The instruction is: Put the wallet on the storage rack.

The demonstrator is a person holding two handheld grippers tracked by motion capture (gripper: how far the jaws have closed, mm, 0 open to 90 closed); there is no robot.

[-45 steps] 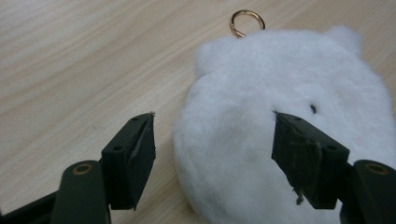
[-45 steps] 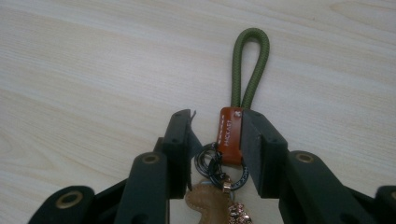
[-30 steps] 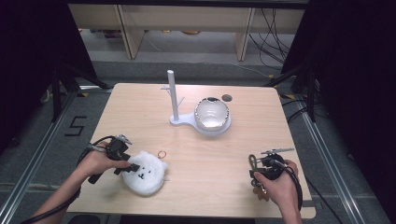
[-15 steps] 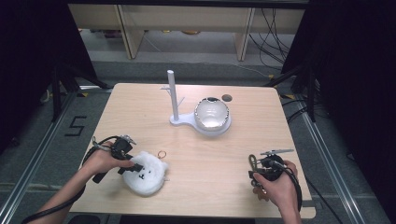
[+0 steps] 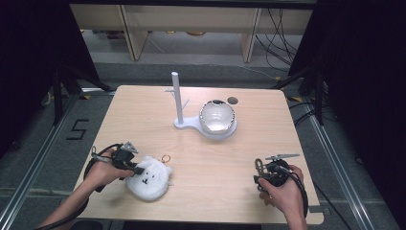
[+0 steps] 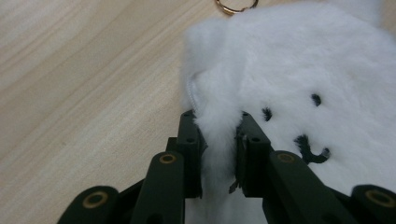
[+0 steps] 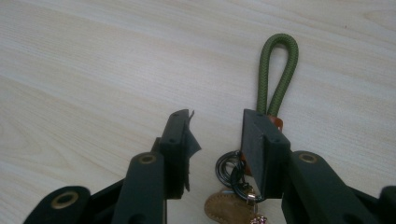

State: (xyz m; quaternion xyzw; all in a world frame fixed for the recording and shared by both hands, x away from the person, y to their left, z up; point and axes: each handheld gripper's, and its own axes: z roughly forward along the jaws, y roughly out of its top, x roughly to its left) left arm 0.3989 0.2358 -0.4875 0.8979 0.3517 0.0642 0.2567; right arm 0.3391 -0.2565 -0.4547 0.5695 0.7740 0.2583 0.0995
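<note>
— Near the front left corner of the table [image 5: 143,103], what did your left gripper [image 6: 218,130] have?

— It had closed on the edge of the white plush pouch [image 5: 148,178], the one with a little stitched face. From the left gripper view I saw the jaws pinching a fold of fur between them, nearly together but with the fluff filling the gap. The pouch lay flat on the wood, and its gold ring [image 5: 166,157] sat on the table at its far edge.

— And the right one?

— My right gripper [image 7: 217,126] stood partly open and held nothing. It hovered low over a keychain near the front right corner: the green cord loop [image 7: 276,74] lay just beyond the jaw tips, and the dark rings and tan tag [image 7: 229,205] lay beneath the jaws.

— What worried you?

— I judged the left grip to be thin. It had mostly fur, so a lift could have let the pouch slide out or swing and drop. On the right, closing where I was might have caught only a ring or missed the cord altogether, pushing the keychain across the wood.

— Anything in the way?

— The white stand [image 5: 178,98] and the bowl [image 5: 217,117] were well apart from both, at the back of the table.
</note>
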